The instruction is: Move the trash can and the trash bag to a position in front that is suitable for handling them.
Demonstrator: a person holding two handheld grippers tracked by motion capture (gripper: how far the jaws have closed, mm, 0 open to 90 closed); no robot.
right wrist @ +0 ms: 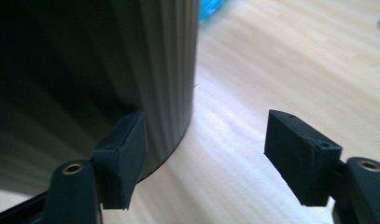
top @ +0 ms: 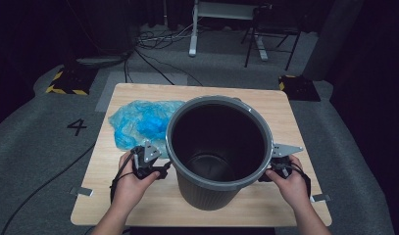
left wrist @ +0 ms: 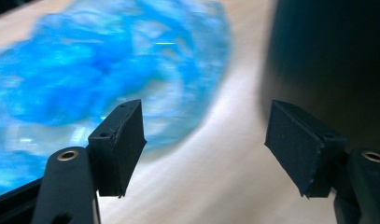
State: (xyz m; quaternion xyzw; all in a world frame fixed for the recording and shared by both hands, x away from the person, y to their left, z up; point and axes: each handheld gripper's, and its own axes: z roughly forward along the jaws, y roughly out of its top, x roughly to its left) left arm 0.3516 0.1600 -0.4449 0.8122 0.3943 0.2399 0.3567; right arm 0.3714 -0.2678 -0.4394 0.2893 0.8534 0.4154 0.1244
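Between both open tongs, upright grey bin (top: 219, 152), untouched

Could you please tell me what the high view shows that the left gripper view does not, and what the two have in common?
The high view alone shows the bin's open top with its grey rim and dark inside, both hands, the right gripper beside the bin, and the grey floor around the table.

The left gripper view alone shows the left gripper close up, its jaws standing apart with nothing between them.

Both show the blue plastic bag lying on the wooden table next to the dark bin.
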